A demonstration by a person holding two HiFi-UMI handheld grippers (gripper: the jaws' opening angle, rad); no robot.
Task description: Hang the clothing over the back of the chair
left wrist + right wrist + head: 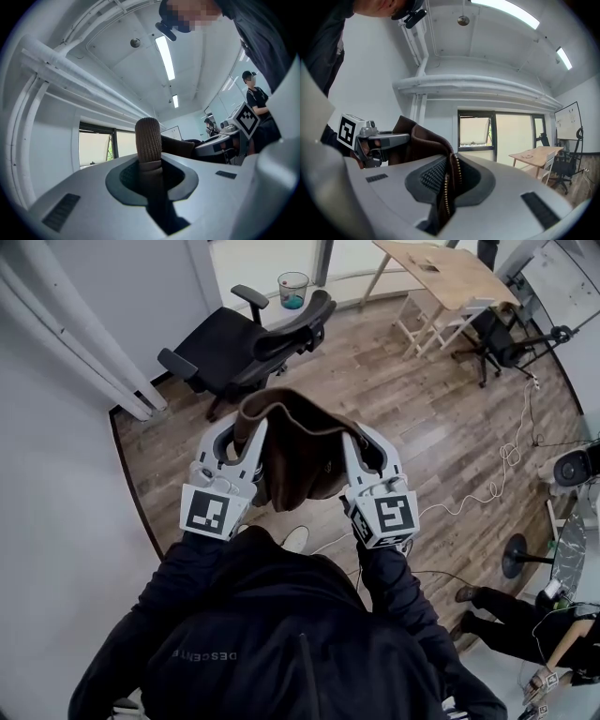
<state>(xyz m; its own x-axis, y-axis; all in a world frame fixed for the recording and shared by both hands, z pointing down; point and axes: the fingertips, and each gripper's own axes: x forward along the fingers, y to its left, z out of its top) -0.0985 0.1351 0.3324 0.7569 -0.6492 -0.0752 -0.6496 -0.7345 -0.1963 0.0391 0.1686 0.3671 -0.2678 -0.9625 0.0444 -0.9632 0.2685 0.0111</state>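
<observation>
Now left gripper [246, 439] and right gripper [359, 448] are both clamping the brown jacket [292, 451], facing the black chair [246, 345].

Brown clothing [298, 451], black chair [246, 345]

"DESCENTE" printed on the person's dark jacket [246, 615]

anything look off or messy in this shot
Nothing spilled or broken. The one untidy thing is a white cable snaking loose across the wood floor, right of the person. The brown jacket sags in a bunch between the left gripper and right gripper, both clamped on its edge.
</observation>
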